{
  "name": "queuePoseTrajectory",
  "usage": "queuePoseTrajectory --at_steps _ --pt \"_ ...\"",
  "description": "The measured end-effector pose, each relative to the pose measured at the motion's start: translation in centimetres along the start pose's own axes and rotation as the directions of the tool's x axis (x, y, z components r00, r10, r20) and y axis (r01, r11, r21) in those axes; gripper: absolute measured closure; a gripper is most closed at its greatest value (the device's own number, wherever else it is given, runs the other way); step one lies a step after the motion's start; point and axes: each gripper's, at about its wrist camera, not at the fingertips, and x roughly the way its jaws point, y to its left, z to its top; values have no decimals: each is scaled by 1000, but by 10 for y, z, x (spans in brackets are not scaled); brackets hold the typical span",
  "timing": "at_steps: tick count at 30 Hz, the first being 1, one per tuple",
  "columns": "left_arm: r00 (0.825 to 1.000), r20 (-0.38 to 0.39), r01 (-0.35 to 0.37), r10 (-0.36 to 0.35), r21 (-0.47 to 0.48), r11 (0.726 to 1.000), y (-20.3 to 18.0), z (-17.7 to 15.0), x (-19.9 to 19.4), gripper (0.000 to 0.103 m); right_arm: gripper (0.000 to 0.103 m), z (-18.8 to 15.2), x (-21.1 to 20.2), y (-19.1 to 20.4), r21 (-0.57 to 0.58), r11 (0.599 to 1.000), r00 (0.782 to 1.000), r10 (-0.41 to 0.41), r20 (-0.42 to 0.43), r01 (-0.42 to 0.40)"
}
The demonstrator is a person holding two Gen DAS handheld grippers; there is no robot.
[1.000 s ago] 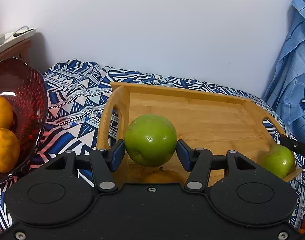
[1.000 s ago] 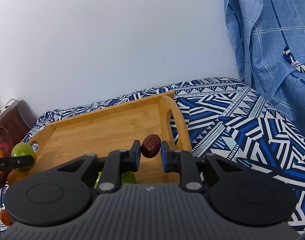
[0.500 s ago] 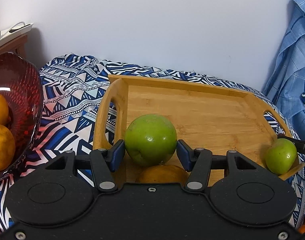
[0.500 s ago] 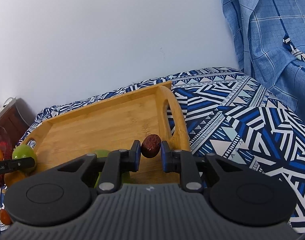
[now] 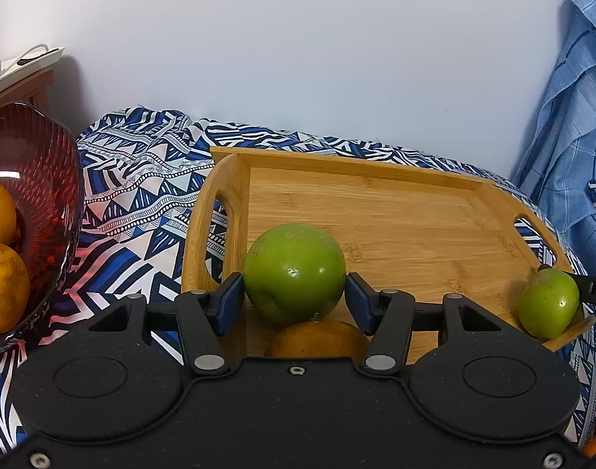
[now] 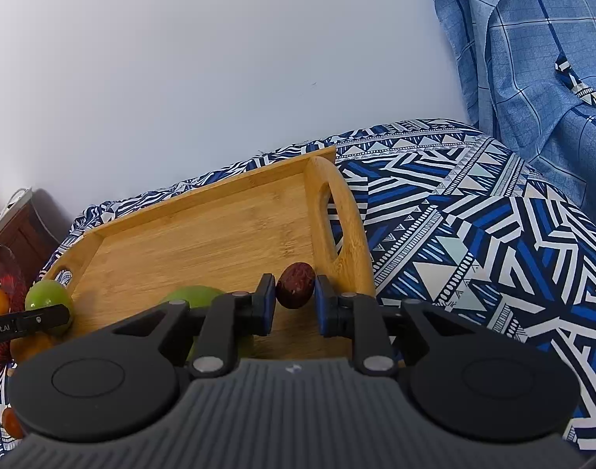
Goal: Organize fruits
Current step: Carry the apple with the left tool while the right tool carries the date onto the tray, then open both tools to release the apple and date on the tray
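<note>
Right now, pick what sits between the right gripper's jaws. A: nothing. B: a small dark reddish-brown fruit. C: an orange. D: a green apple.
B: in the right wrist view a small dark reddish-brown fruit sits between the jaws of the right gripper, above the wooden tray.

Each fisheye camera sits just behind its own hand-held gripper, looking forward and slanted downward along the two fingers, with the black body filling the lower frame. The left view faces the rectangular bamboo tray with cut-out handles (image 5: 395,215) from near its left end; the right view faces it from near its right end (image 6: 204,242). Both are close to it. They share the tray, the blue-and-white patterned cloth (image 5: 141,179) (image 6: 474,234) and the pale wall (image 5: 298,58) (image 6: 180,78).
</note>
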Motion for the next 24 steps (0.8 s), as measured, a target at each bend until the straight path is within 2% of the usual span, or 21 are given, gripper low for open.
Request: queuePoseTrajectory --at_steps 6,16,17,20,24 --pt "1000 4 -3 3 10 1000 -1 -1 -1 49 72 0 0 0 -4 1000 1000 3 -6 -3" --pt "1000 27 10 -11 35 999 -6 -1 -7 40 67 1 1 1 1 1000 1000 3 -13 -3" --pt "1000 28 9 -10 34 999 -7 0 -8 39 66 1 0 1 1 1000 1000 1 -15 -1" --pt "999 38 9 -10 39 999 -7 0 -13 35 53 1 -2 2 -4 1000 1000 -4 -15 4" --pt "999 54 3 -6 51 999 -11 -1 -22 26 51 0 -6 6 -32 999 1000 -12 -13 12"
